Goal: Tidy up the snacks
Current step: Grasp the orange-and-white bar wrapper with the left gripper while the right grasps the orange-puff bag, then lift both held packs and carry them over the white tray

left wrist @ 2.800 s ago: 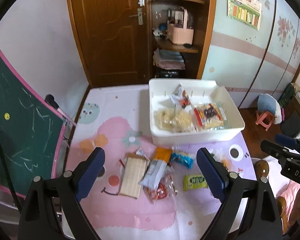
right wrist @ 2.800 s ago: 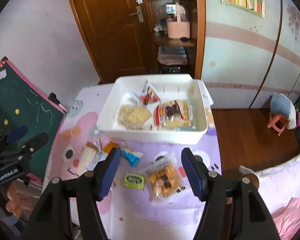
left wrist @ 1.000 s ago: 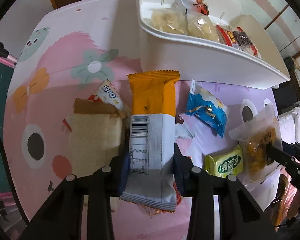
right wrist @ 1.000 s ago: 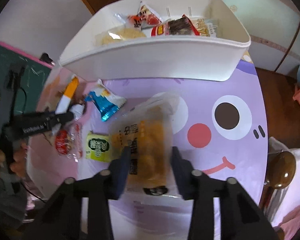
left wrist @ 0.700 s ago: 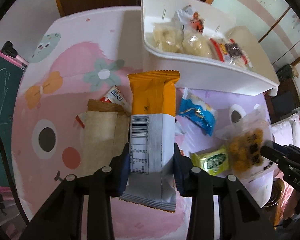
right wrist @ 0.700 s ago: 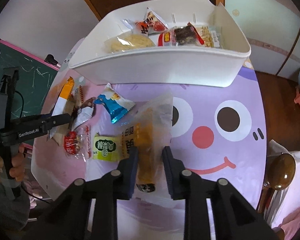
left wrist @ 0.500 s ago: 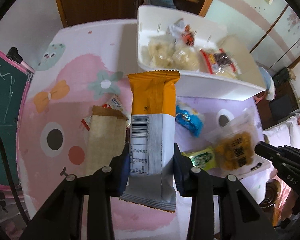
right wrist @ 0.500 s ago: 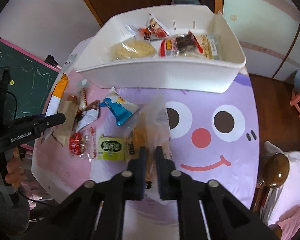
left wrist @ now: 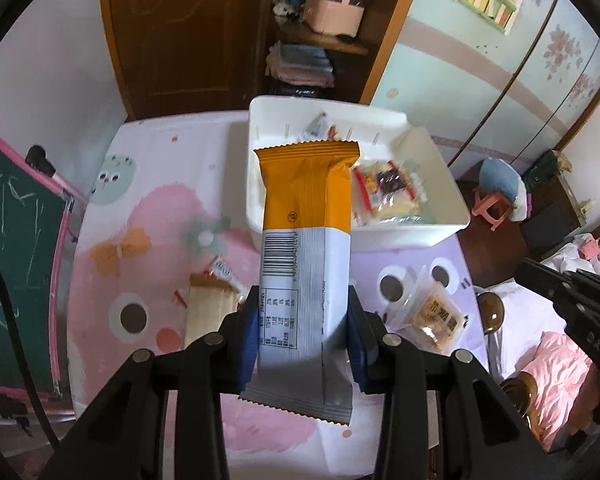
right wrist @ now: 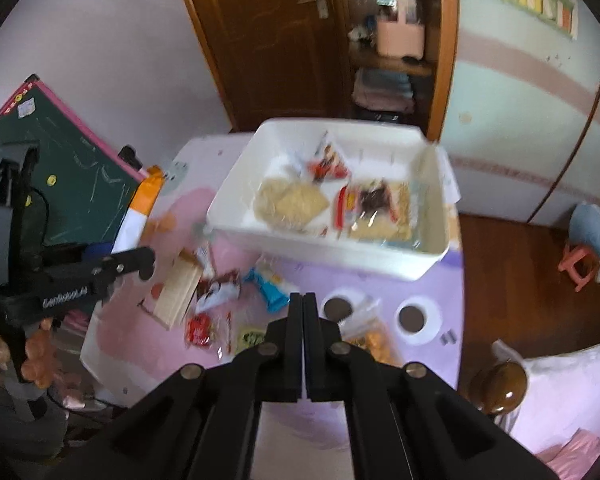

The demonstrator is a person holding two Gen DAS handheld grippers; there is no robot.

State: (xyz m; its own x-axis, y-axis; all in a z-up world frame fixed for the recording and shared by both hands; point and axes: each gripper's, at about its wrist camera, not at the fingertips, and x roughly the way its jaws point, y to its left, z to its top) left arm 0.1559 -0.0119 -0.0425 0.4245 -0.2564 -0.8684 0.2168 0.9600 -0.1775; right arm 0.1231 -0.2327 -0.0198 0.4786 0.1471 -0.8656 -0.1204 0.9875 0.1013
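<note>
From my left wrist camera I saw the left gripper (left wrist: 303, 336) clamped on the lower, white part of the orange-and-white snack bar (left wrist: 305, 256), which stood upright between the blue pads (left wrist: 249, 336), lifted off the table (left wrist: 148, 184), its orange top overlapping the near-left part of the white bin (left wrist: 452, 196). That bar hid the bin's left contents from this view; only the red-edged packet (left wrist: 384, 190) on the right showed clearly. The right wrist camera filled that in: pale yellow bags (right wrist: 290, 202) lay in the bin (right wrist: 236, 204) left of the red-edged packet (right wrist: 370, 200), with a small red-and-white packet (right wrist: 328, 160) farther back. It also showed loose snacks on the table near the bin: a tan wafer pack (right wrist: 178, 292), a blue packet (right wrist: 270, 284), a red packet (right wrist: 200, 328) and a green one (right wrist: 250, 336), all blurred.

The right gripper (right wrist: 302, 320) was clenched, its two fingers pressed together with nothing visible between them, held above the table with the clear bag of orange snacks (right wrist: 370, 338) lying just behind them. From this side the left gripper (right wrist: 100, 268) sat at the left, held in a hand (right wrist: 32, 356), the bar (right wrist: 142, 208) rising above it
</note>
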